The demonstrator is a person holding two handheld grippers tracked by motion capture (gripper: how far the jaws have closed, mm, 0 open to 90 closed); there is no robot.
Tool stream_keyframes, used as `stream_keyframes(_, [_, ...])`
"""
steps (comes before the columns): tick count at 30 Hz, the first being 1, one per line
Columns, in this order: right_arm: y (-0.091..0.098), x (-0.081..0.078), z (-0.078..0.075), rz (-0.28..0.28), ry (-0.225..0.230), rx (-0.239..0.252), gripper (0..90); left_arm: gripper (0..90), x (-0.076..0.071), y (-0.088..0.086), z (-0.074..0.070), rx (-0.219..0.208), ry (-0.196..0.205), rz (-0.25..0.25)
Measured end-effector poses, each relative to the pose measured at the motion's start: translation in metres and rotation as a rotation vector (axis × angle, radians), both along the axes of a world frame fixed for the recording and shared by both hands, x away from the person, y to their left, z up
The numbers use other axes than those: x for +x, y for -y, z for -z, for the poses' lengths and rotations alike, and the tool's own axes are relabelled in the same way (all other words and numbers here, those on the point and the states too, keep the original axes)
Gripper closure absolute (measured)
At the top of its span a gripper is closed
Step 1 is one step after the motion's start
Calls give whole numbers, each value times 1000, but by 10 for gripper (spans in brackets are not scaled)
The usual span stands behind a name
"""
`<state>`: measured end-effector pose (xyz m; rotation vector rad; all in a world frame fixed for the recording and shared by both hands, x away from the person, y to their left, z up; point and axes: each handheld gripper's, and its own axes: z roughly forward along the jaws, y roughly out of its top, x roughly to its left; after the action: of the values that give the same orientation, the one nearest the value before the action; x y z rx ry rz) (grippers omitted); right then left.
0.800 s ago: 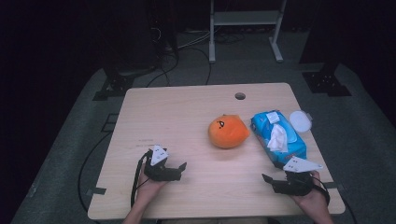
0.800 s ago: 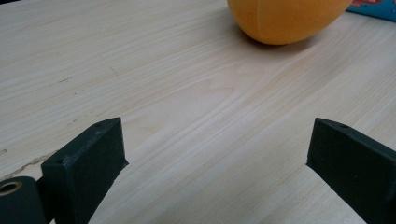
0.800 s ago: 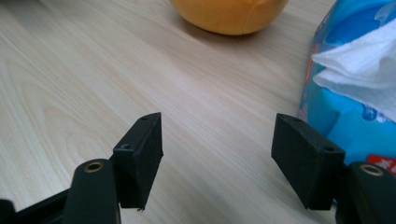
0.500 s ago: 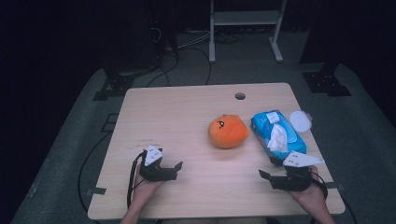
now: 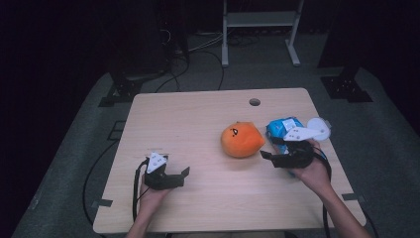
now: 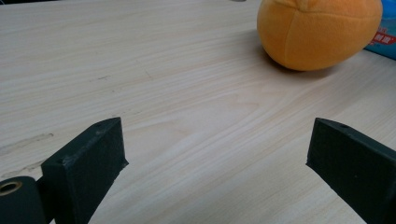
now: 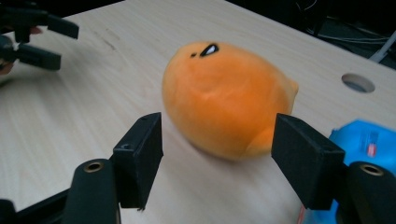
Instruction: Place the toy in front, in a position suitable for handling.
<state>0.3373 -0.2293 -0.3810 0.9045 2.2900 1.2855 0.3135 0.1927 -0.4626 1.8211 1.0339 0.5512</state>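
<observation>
An orange plush ball with a small face [image 5: 241, 140] lies right of the table's middle. My right gripper [image 5: 270, 150] hovers just right of it, over the near end of a blue wipes pack [image 5: 282, 126], pointing left at the plush. In the right gripper view its jaws stand wide open [image 7: 217, 140], with the plush [image 7: 224, 102] just ahead of them and untouched. My left gripper [image 5: 184, 173] rests low near the front left of the table, open, with bare wood between its jaws [image 6: 215, 144]. The plush [image 6: 317, 32] sits far ahead of it at upper right.
A white round lid [image 5: 319, 128] lies beside the blue pack near the table's right edge. A cable hole [image 5: 254, 102] sits at the back of the wooden table [image 5: 188, 119]. Dark floor, cables and a white stand surround the table.
My right gripper has moved from the table's front right edge away from the person and left, up to the plush. The left gripper has hardly moved.
</observation>
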Motion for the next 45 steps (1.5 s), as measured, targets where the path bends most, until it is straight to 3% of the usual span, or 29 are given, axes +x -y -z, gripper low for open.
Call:
stream_keyframes(2, [-2, 4, -2, 1, 2, -2, 327, 39, 0, 1, 1, 9, 0, 6])
stream_keyframes(3, [-10, 17, -5, 15, 8, -7, 344, 39, 0, 3, 1, 10, 1, 12])
stream_keyframes(7, [-20, 31, -6, 12, -8, 17, 344, 39, -1, 4, 0, 10, 5, 16])
stream_keyframes(10, [-39, 48, -5, 5, -5, -36, 342, 39, -1, 3, 1, 3, 5, 14])
stream_keyframes(13, [-47, 56, -6, 5, 5, -51, 342, 39, -1, 2, 0, 2, 6, 14])
stream_keyframes(14, [-53, 65, -6, 8, -2, -54, 342, 39, -1, 2, 0, 1, 5, 16])
stream_keyframes(21, [-64, 85, 2, 19, -37, -64, 332, 39, -1, 4, 1, 1, 4, 28])
stream_keyframes(24, [-68, 96, 19, 15, -98, -40, 304, 39, -2, 5, 1, 4, 1, 33])
stream_keyframes(29, [-73, 99, 33, 24, -107, -40, 319, 39, -1, 7, 2, 7, 0, 38])
stream_keyframes(32, [-77, 95, 44, 29, -86, -48, 381, 39, -2, 10, 2, 14, 1, 46])
stream_keyframes(38, [-81, 88, 43, 54, -61, -93, 465, 39, -3, 12, 2, 27, -1, 53])
stream_keyframes(42, [-84, 85, 42, 87, -56, -85, 537, 39, -2, 11, 2, 21, -3, 47])
stream_keyframes(44, [-83, 86, 38, 112, -106, -79, 613, 39, -2, 10, 2, 20, -2, 44])
stream_keyframes(45, [-83, 86, 38, 112, -106, -79, 613, 39, -2, 10, 2, 20, -2, 44])
